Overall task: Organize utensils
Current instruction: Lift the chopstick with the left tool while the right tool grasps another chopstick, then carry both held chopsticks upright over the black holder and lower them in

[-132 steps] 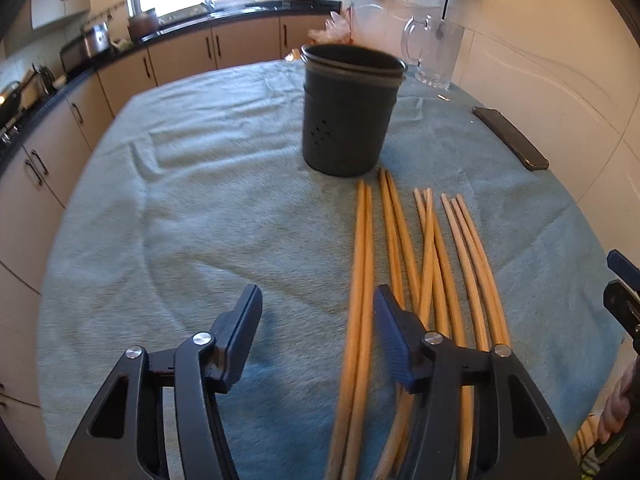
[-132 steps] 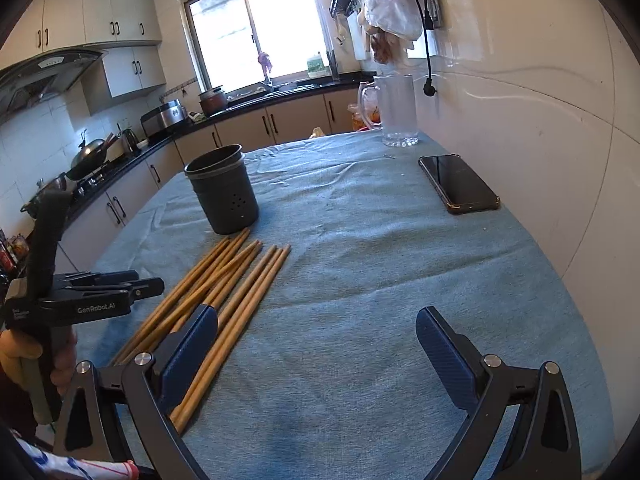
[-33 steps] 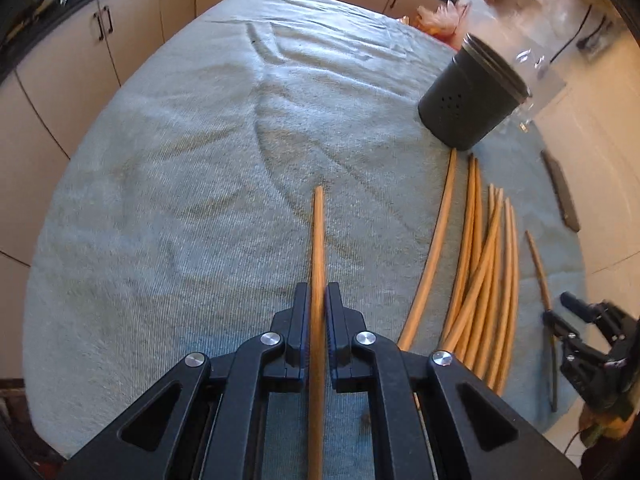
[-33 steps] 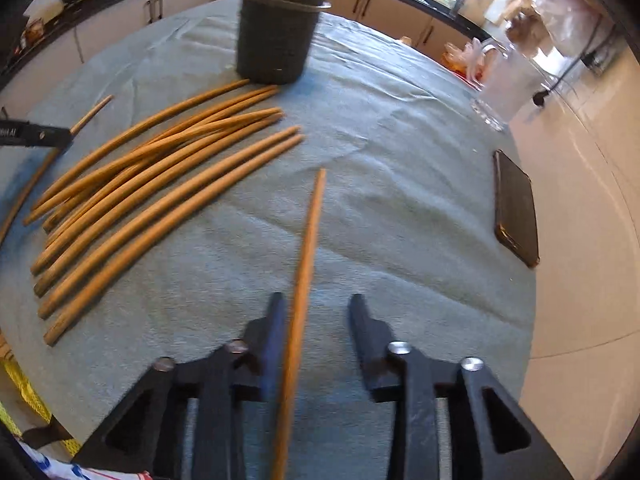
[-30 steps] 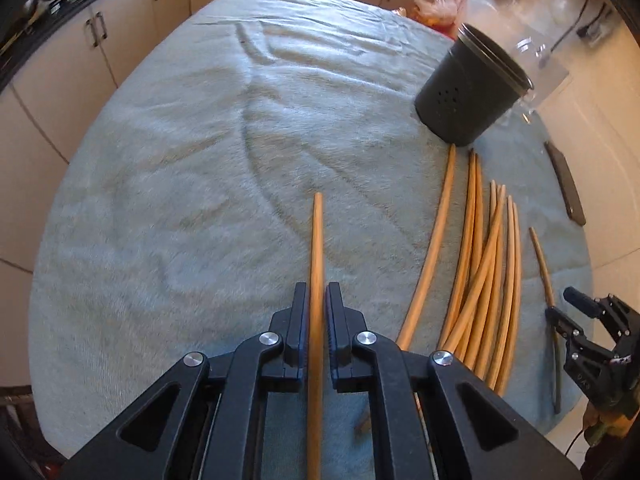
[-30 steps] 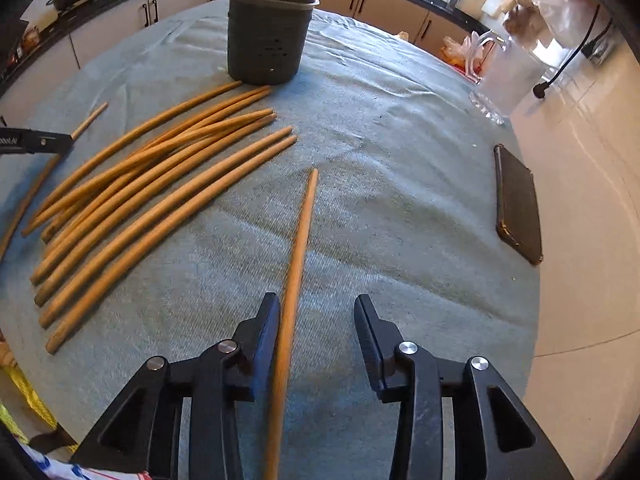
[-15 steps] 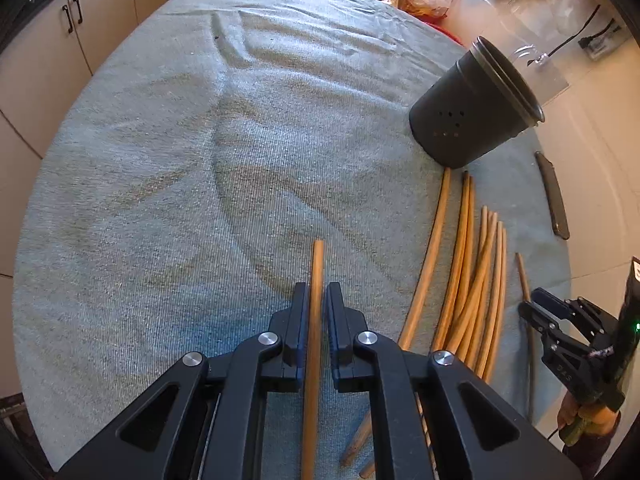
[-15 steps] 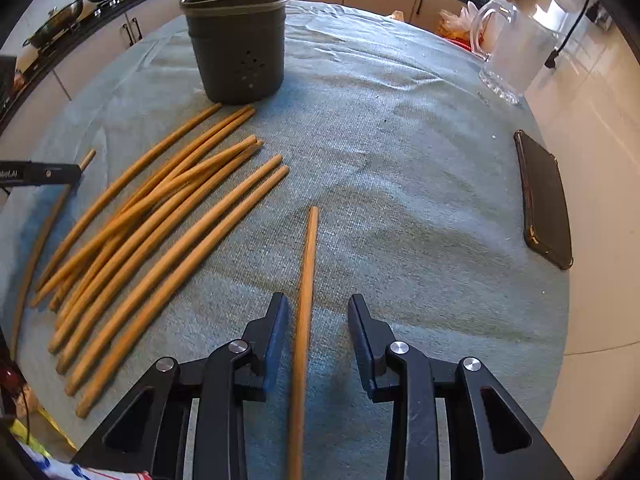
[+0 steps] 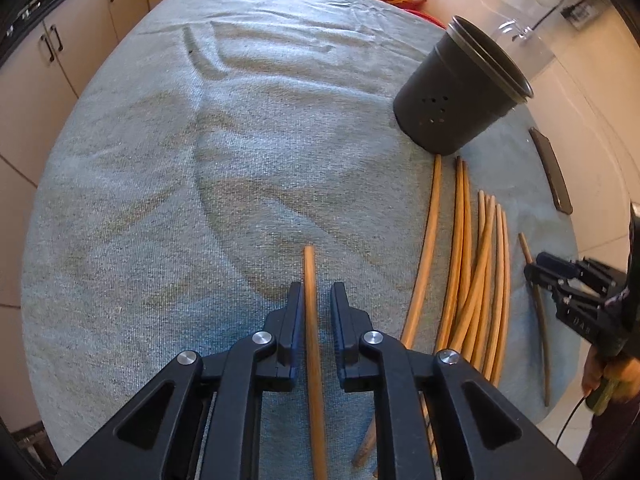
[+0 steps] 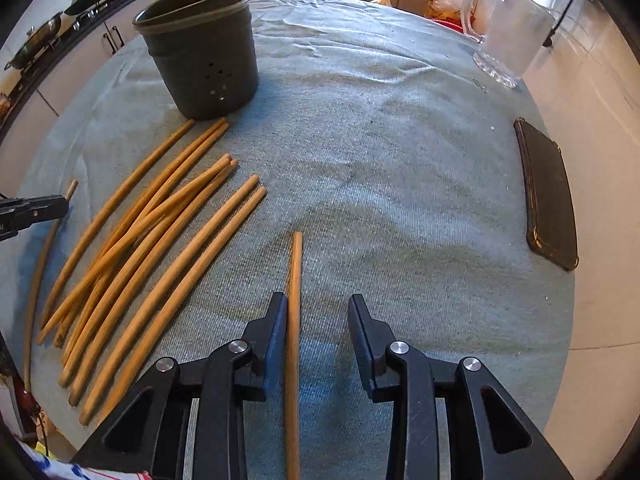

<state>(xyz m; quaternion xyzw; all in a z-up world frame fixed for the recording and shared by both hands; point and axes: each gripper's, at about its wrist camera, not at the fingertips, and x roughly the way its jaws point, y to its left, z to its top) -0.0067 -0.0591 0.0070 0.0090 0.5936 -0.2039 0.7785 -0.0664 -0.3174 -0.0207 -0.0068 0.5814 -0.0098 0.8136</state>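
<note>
Chopsticks between both sets of jaws, on a blue-grey tablecloth (image 10: 400,168).

Near ends of both sticks run out of frame below, so how each is supported is unclear. Left gripper (image 9: 313,300) points steeply down; its jaws have just been opening and stand narrowly apart, the left chopstick (image 9: 310,300) loose between the pads. Right gripper (image 10: 318,312) also points steeply down, jaws wider, and the right chopstick (image 10: 294,304) lies against the left pad only, clear of the other. Beyond, the loose chopsticks (image 10: 152,240) fan across the cloth, their far tips near the dark perforated utensil holder (image 10: 202,46), whose inside is out of sight. A phone (image 10: 548,196) lies near the table's right edge, a glass jug (image 10: 508,36) farther back. Kitchen cabinets (image 9: 60,36) line the room behind.
</note>
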